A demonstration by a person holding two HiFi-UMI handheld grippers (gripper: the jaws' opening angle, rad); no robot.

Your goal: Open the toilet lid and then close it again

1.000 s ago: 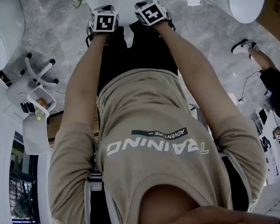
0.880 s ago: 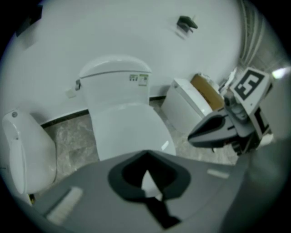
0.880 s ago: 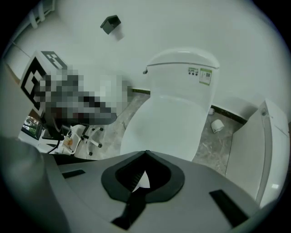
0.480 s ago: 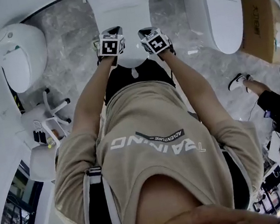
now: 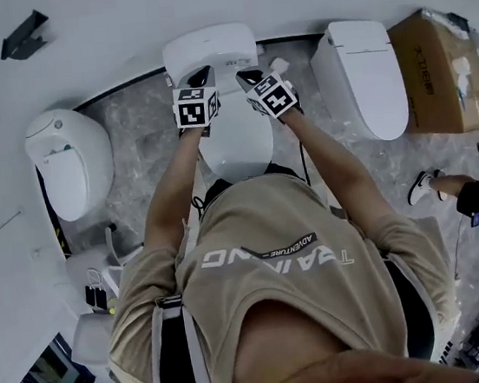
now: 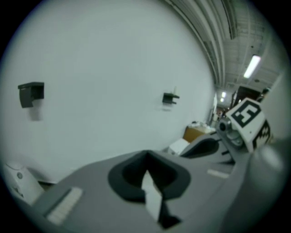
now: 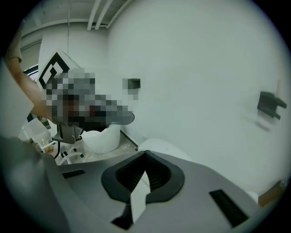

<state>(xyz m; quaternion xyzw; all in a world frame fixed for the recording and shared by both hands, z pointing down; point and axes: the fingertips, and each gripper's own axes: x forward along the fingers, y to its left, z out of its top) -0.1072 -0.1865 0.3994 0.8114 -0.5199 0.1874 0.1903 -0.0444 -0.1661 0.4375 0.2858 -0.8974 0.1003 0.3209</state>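
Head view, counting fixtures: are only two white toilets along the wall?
No, three white toilets show: left toilet, middle toilet, right toilet.

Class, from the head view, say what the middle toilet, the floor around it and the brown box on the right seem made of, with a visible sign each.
Middle toilet: probably glazed ceramic, perhaps with a plastic lid; smooth, white, softly shiny.
Floor: polished stone or marble-look tile; grey with pale mottled veins.
Brown box: cardboard; matt tan faces with dark print.

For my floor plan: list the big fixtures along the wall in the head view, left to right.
left toilet → middle toilet → right toilet → cardboard box
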